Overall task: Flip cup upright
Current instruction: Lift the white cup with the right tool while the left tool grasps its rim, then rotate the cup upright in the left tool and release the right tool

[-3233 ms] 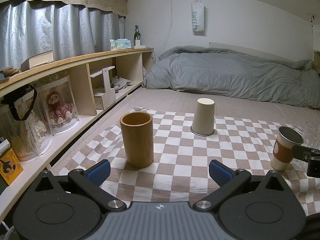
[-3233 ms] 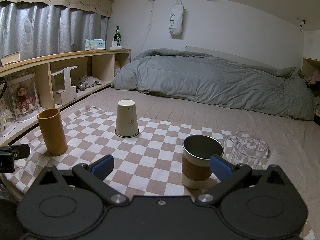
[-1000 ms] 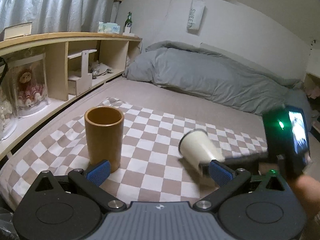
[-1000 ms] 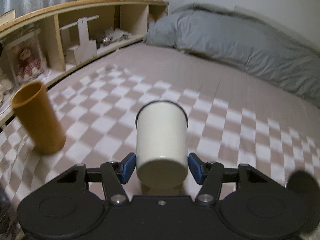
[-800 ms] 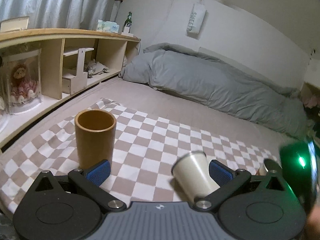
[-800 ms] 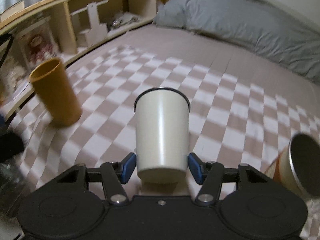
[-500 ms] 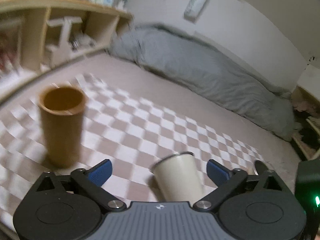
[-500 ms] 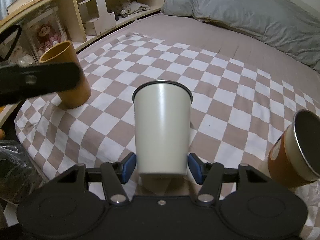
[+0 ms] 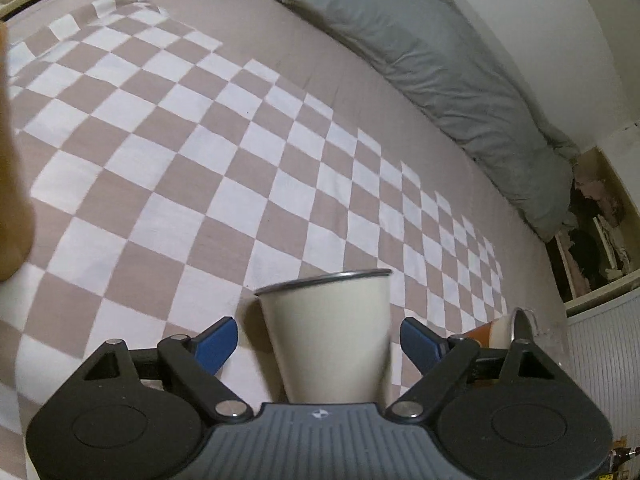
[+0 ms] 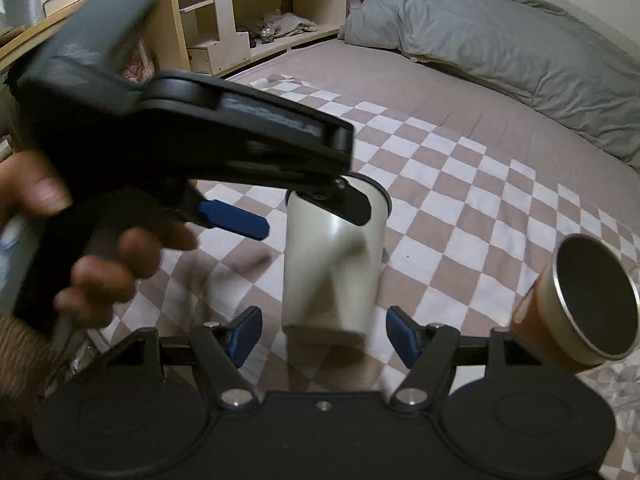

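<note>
Across the bed (image 10: 500,112), your checked cloth (image 9: 208,152) carries everything, with the grey duvet (image 9: 440,60) along its far side. On that cloth the white cup (image 10: 332,256) stands mouth-up, near the middle. Your left claw (image 9: 318,338) straddles it, fingers spread and clear of its sides. Your right claw (image 10: 322,332) is likewise spread, touching nothing. To the right, a brown-sleeved metal cup (image 10: 576,308).

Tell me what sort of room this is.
Most likely a bedroom. The cups stand on a checkered cloth spread over a mattress, with a rumpled grey duvet bunched along the wall. A low wooden shelf beside the bed holds household odds and ends.
</note>
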The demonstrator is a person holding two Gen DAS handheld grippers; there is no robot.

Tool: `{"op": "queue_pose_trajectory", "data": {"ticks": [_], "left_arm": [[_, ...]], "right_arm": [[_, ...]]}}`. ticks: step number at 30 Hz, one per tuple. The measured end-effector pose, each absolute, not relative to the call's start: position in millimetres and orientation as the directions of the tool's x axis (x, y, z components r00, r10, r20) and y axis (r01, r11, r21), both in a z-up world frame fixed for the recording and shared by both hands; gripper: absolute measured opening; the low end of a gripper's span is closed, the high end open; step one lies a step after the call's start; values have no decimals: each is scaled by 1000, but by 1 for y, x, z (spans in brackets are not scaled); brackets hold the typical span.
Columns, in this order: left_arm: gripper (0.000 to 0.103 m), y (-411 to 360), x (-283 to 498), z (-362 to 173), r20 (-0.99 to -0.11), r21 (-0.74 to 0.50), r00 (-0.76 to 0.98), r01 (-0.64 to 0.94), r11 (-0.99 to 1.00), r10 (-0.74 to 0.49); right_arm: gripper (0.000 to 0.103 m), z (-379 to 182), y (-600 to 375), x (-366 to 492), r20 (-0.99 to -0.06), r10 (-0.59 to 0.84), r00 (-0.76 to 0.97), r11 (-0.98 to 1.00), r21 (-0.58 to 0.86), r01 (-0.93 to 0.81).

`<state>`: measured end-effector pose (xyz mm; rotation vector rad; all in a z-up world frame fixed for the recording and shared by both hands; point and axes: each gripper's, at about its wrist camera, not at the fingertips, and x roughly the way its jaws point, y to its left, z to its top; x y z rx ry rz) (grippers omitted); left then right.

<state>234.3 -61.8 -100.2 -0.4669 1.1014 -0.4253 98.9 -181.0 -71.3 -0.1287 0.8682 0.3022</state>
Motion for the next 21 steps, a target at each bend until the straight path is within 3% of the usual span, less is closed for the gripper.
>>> {"op": "queue_pose_trajectory", "data": {"ticks": [5,10,17,21], "left_arm": [[85,-69,246,-107,-736,-594,348,80,800,-581],[75,-83,252,-113,-714,-630,320,98,771,-623],[74,-88,242,-100,-700,-583,378,187,791,-606],[74,-82,224,-75,-657,-493,494,289,821,-569]], "right_arm": [[68,-64,-187,92,-755,205,623,948,-6,-319],[66,-60,-197,90,-750,214,626,952,16,-306],[65,-55,-207,88,-736,219,641,958,37,-285],[65,-48,-216,86,-715,221,663,964,56,-261]]}}
